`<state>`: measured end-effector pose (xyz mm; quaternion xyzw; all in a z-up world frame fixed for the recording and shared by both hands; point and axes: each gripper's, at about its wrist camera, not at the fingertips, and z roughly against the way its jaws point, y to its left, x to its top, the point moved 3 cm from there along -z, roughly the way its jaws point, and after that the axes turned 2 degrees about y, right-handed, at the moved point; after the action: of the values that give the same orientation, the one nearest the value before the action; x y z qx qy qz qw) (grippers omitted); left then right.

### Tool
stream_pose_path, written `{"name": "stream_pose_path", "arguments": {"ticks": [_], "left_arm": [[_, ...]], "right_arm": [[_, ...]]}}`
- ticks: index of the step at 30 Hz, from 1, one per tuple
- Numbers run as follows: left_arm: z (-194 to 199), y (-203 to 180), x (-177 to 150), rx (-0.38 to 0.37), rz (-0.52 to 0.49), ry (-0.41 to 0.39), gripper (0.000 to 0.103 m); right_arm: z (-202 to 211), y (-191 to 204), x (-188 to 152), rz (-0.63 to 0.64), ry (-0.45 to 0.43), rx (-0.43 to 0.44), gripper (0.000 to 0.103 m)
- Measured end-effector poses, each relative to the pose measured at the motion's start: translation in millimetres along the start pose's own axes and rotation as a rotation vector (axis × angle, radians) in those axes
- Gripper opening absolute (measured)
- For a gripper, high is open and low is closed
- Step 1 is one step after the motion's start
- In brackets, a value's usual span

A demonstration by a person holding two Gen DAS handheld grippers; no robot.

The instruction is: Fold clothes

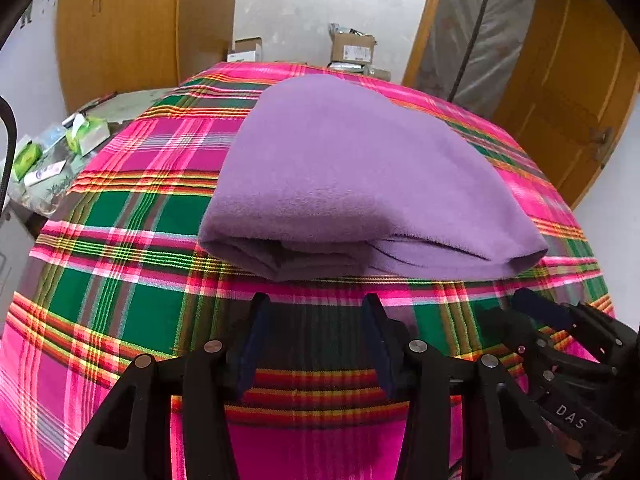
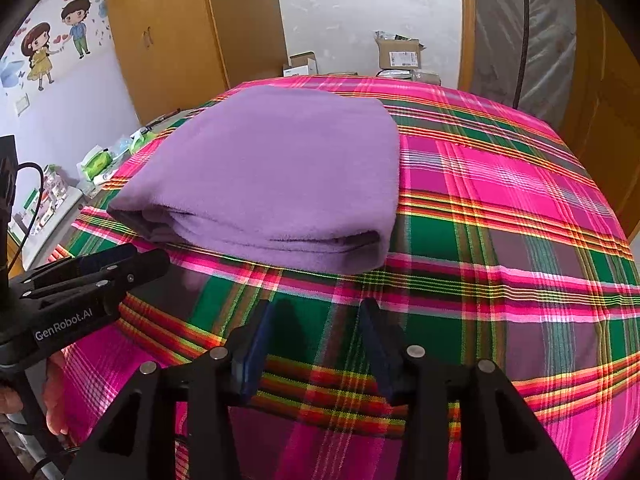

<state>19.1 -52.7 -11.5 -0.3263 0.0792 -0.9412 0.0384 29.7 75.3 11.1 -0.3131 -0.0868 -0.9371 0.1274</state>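
A purple fleece cloth (image 1: 344, 176) lies folded into a thick pad on the plaid bedspread (image 1: 132, 288); its layered near edge faces me. My left gripper (image 1: 316, 300) hovers just short of that edge, jaws open, only plaid between them. In the right wrist view the same cloth (image 2: 276, 176) lies ahead and to the left. My right gripper (image 2: 318, 306) stands open over the plaid, a little back from the cloth's near right corner, holding nothing. Each gripper shows in the other's view: the right gripper (image 1: 548, 312) at lower right, the left gripper (image 2: 132, 258) at lower left.
A side table (image 1: 52, 160) with green packets stands left of the bed. Cardboard boxes (image 1: 352, 50) sit past the far edge. A wooden wardrobe (image 2: 172, 32) and a door (image 1: 568, 92) flank the room. A hand (image 2: 54, 396) holds the left gripper's handle.
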Motion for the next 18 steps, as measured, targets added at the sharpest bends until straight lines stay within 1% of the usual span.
{"name": "stream_pose_path", "arguments": {"ticks": [3, 6, 9, 11, 14, 18], "left_arm": [[-1.2, -0.6, 0.2, 0.011, -0.004, -0.016, 0.05], [-3.3, -0.6, 1.6, 0.017, -0.01, -0.015, 0.051], [-3.9, 0.7, 2.4, 0.007, -0.003, -0.017, 0.053], [-4.5, 0.9, 2.9, -0.002, 0.0, -0.017, 0.054], [-5.4, -0.9, 3.3, 0.009, -0.012, -0.014, 0.055], [-6.0, -5.0, 2.4, 0.031, -0.033, -0.009, 0.056]], "right_arm": [[-1.0, 0.4, -0.4, 0.004, 0.001, -0.011, 0.045], [-0.6, 0.7, -0.9, 0.006, 0.002, -0.015, 0.045], [-0.2, 0.3, -1.1, 0.01, 0.003, -0.018, 0.045], [0.2, 1.3, -1.6, 0.018, 0.005, -0.023, 0.047], [-0.5, 3.5, -1.5, 0.033, 0.009, -0.03, 0.05], [-1.2, 5.5, -1.1, 0.043, 0.012, -0.05, 0.051]]}}
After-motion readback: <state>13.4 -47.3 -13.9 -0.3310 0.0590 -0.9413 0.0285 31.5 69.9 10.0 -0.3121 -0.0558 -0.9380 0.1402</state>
